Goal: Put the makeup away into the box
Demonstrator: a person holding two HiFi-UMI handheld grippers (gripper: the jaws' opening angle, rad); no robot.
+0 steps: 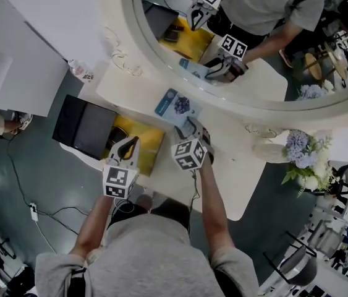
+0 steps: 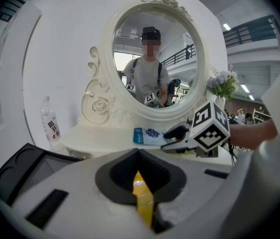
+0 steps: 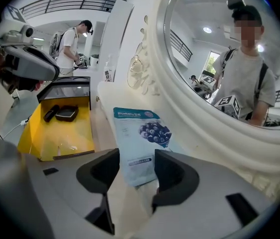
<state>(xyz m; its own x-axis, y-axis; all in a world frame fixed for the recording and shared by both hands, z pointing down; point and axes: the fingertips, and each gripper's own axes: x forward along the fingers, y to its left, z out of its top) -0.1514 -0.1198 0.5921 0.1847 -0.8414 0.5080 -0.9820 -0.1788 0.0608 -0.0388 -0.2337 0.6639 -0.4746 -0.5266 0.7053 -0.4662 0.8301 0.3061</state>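
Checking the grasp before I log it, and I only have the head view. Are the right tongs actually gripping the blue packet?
Observer: No. In the right gripper view, the right gripper has its tongs apart. The near end of the blue packet lies between them, unpinched.
Operator: And the left tongs?
Observer: In the left gripper view, the left gripper is shut on a thin yellow edge, apparently the wall of the yellow box.

Bright, even indoor light; fisheye gripper views darken at the corners.
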